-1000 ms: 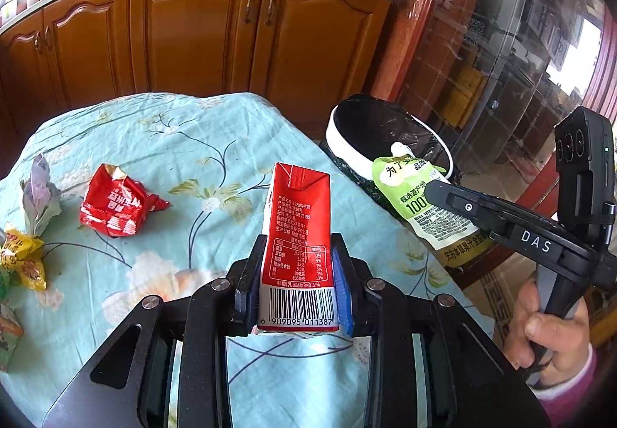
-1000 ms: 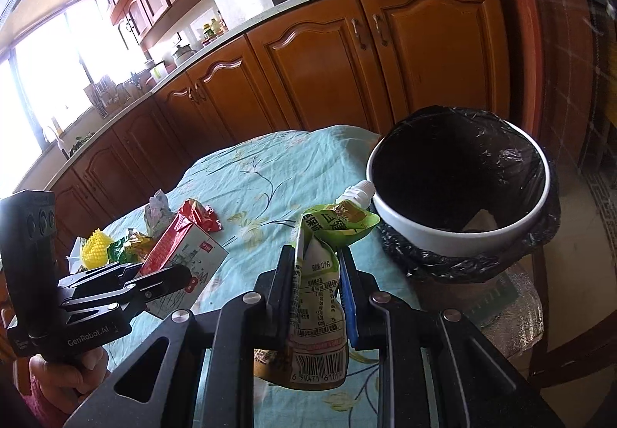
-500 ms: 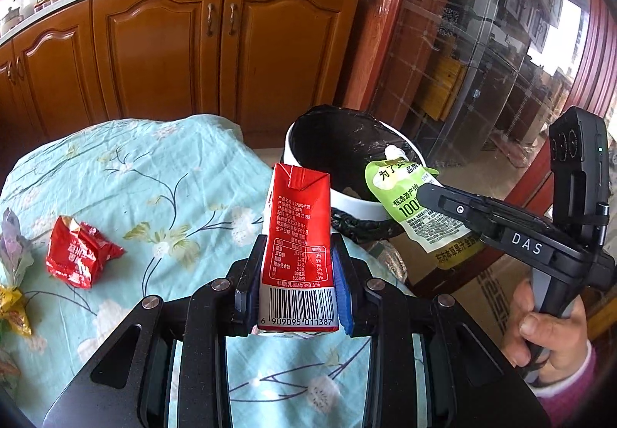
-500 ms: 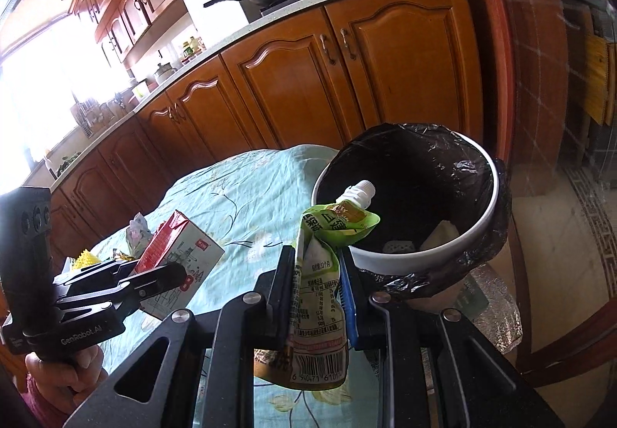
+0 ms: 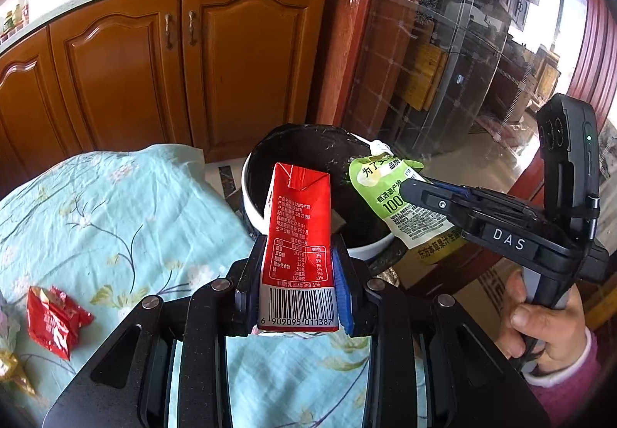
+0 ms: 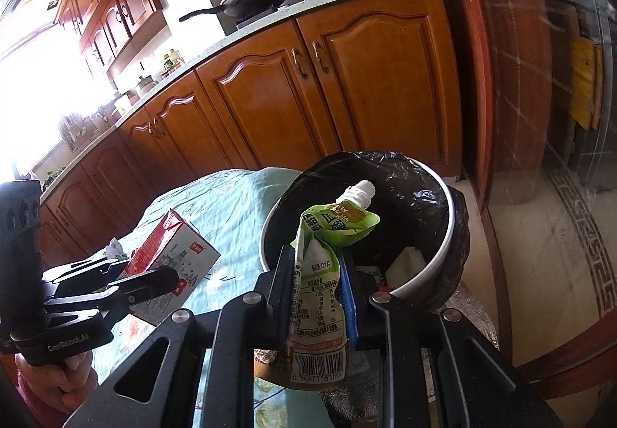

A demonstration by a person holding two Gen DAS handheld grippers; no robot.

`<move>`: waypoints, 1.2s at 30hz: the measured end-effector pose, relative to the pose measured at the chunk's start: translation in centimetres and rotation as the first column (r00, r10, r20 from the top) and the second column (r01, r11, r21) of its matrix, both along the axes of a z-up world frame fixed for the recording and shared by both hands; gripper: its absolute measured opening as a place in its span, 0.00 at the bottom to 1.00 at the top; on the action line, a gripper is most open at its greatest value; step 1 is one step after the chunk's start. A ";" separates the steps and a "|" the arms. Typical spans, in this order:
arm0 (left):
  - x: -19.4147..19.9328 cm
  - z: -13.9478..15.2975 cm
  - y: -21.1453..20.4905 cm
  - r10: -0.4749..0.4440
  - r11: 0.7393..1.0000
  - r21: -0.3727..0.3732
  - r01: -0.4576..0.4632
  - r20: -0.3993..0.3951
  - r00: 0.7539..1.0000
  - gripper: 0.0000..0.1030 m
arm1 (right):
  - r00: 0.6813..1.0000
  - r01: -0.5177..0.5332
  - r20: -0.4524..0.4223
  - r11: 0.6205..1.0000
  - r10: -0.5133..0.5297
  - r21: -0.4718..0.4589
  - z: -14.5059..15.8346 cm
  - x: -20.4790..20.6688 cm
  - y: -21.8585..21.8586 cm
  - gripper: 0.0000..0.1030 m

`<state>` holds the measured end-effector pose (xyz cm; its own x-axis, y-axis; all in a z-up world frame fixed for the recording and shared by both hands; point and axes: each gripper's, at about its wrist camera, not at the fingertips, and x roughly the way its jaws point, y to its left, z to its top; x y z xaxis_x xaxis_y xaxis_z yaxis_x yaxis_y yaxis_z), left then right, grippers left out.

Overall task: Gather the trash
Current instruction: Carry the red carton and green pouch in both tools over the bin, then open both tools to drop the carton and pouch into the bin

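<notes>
My left gripper (image 5: 296, 270) is shut on a red milk carton (image 5: 299, 231) and holds it upright at the table's right edge, just short of the trash bin (image 5: 252, 219). The carton also shows in the right wrist view (image 6: 173, 262). My right gripper (image 6: 314, 273) is shut on a green spout pouch (image 6: 320, 273), held over the near rim of the white bin with a black liner (image 6: 435, 246). The pouch also shows in the left wrist view (image 5: 389, 196), over the bin's right side. Some trash lies inside the bin.
A red snack wrapper (image 5: 54, 316) and a gold wrapper (image 5: 11, 370) lie on the floral tablecloth (image 5: 115, 219) at the left. Wooden kitchen cabinets (image 5: 193, 61) stand behind the table. A glass partition (image 5: 462, 61) stands to the right of the bin.
Both grippers have moved right toward the bin with their items. The pouch now hangs over the bin's opening, and the carton is near its rim.
</notes>
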<state>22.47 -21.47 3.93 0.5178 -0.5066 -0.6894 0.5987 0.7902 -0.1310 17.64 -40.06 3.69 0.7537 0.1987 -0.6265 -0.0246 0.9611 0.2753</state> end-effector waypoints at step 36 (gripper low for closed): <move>7.5 -2.8 -8.0 -0.041 0.996 0.078 0.051 -0.120 0.992 0.28 | 0.995 -0.006 -0.099 0.997 -0.001 -0.074 -1.7 6.9 -3.6 0.21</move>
